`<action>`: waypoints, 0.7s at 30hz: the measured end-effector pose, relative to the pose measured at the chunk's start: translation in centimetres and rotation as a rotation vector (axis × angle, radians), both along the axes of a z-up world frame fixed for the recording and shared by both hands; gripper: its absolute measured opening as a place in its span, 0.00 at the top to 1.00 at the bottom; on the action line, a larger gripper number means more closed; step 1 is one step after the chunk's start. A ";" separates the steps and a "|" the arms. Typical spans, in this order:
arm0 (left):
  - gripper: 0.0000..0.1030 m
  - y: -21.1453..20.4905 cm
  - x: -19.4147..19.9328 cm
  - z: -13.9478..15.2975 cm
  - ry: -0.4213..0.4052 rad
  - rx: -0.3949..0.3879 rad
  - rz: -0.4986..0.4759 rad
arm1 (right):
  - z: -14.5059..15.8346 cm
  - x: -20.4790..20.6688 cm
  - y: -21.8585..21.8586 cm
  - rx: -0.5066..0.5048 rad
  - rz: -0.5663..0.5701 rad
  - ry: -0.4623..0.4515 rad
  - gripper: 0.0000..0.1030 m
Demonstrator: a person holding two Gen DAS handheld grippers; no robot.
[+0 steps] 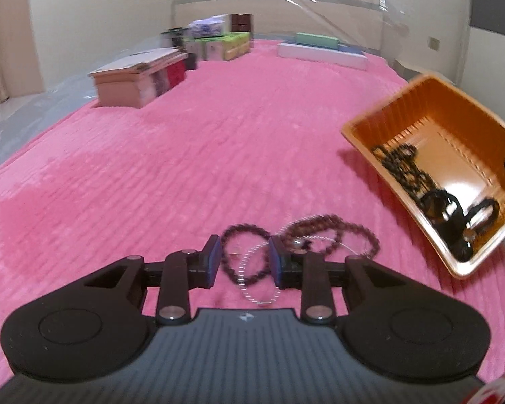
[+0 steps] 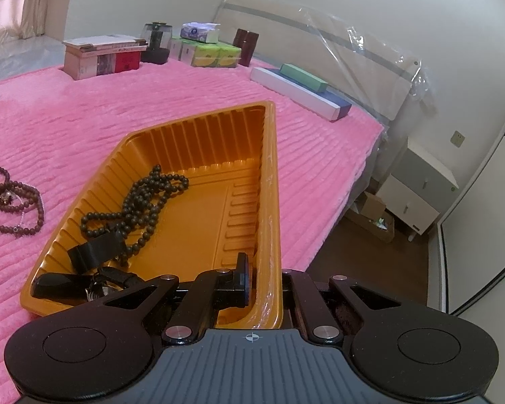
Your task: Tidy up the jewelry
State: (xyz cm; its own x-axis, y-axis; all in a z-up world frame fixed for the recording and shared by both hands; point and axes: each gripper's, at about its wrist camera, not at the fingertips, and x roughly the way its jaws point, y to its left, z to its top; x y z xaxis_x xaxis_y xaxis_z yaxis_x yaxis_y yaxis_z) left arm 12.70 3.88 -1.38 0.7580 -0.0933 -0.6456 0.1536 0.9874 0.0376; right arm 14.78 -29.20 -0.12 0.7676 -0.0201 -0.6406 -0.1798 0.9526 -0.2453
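Beads lie in a small tangled heap on the pink blanket [image 1: 185,155], and the heap is a brown bead necklace [image 1: 323,232] mixed with a thin silver chain [image 1: 252,269]. The orange tray [image 1: 431,124] is the big thing to look at here. The brown bead necklace is on the blanket just beside the tray, on its left side, and it does not touch the tray. The left gripper [image 1: 244,262] hangs over that heap, and its jaws stand a little way apart with beads and chain showing in the gap. The blue pads [image 1: 214,259] do not press on anything that can be seen. Inside the tray there is a string of black beads [image 2: 144,202] along its left wall. Near the close end of the tray there are some black straps [image 2: 94,252], and what they are is hard to tell. The right gripper [image 2: 264,286] pinches the near right wall of the tray, with one finger [image 2: 240,281] inside and the other outside. In the left view the tray looks tipped up on one side. Far behind the tray, at the head of the bed, sit a flat pink box [image 2: 101,55], some green tissue packs [image 2: 215,55] and a long white box [image 2: 296,92].
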 end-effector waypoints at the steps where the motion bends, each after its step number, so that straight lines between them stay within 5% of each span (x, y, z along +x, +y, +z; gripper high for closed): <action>1: 0.74 -0.6 -0.1 -0.5 -0.005 0.021 -0.022 | 0.0 0.0 0.0 0.000 -0.001 0.000 0.95; 12: 0.81 -4.3 2.1 -4.3 0.041 0.214 -0.188 | 0.0 0.0 0.1 -0.008 -0.002 0.002 0.95; 21: 0.95 -3.7 2.8 -3.9 0.066 0.219 -0.191 | -0.1 0.1 0.0 -0.010 -0.003 0.001 0.95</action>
